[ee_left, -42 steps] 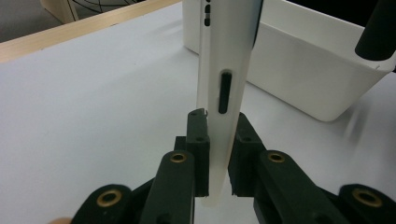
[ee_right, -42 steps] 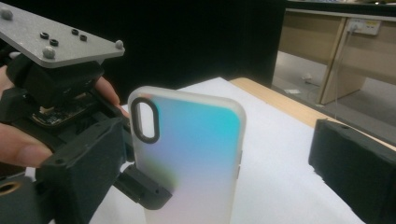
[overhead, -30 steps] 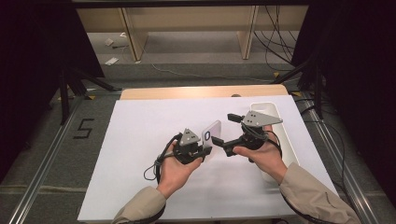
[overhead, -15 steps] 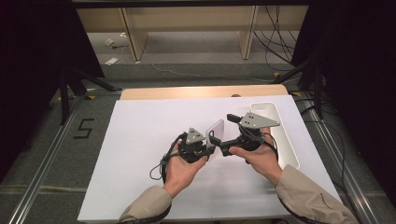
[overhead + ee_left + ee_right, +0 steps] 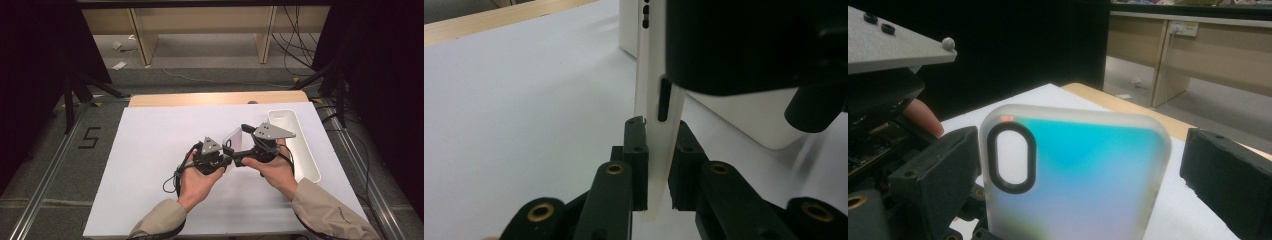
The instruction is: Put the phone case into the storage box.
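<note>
A translucent white phone case (image 5: 233,136) with an oval camera cutout stands upright above the white table sheet (image 5: 150,150), between my two hands. In the left gripper view the case (image 5: 651,75) is edge-on, and my left gripper (image 5: 660,132) is shut on its lower end. The right gripper view faces the case's (image 5: 1078,170) iridescent back. My right gripper (image 5: 1083,150) straddles the case's width with its jaws wide; the right-hand jaw stands a little clear of the edge. From above, the left gripper (image 5: 227,150) and right gripper (image 5: 241,145) meet nose to nose.
A long white tray (image 5: 295,145) lies on the sheet just right of my right hand. The wooden table edge (image 5: 215,98) runs along the far side. The left gripper's cable (image 5: 175,177) loops on the sheet beside my left wrist.
</note>
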Demonstrator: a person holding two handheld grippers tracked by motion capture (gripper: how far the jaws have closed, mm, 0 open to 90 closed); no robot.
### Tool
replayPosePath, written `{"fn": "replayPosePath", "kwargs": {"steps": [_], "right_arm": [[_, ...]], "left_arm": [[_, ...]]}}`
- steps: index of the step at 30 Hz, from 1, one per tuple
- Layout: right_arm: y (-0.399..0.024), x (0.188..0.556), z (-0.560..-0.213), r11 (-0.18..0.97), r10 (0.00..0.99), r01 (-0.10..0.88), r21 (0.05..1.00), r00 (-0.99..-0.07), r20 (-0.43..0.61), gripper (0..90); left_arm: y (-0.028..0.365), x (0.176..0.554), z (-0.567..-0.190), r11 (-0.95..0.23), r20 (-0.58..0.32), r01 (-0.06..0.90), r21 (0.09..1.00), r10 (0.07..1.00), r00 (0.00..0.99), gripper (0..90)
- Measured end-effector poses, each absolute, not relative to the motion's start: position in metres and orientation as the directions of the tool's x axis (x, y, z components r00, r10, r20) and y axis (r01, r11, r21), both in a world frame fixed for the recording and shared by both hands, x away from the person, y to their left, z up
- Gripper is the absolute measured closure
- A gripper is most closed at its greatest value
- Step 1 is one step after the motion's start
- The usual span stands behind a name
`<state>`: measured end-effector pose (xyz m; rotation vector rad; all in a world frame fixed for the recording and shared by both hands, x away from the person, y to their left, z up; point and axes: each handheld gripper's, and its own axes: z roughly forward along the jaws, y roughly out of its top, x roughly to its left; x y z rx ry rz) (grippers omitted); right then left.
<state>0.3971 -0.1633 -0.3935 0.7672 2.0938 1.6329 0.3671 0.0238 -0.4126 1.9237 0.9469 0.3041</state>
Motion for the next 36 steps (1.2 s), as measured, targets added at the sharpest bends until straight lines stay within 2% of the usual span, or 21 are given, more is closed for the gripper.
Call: {"fn": "replayPosePath", "kwargs": {"steps": [21, 36], "right_arm": [[-0.1606, 0.3942, -0.3952, 0.167, 0.638, 0.175, 0.970, -0.769, 0.029, 15.8], [-0.1616, 0.3933, -0.3925, 0.158, 0.648, 0.180, 0.971, -0.761, 0.036, 17.6]], "left_arm": [[0.0237, 0.3675, -0.4139, -0.255, -0.169, 0.488, 0.834, 0.725, 0.668, 80.4], [0.0233, 0.3672, -0.4130, -0.270, -0.137, 0.457, 0.848, 0.721, 0.679, 79.6]]}}
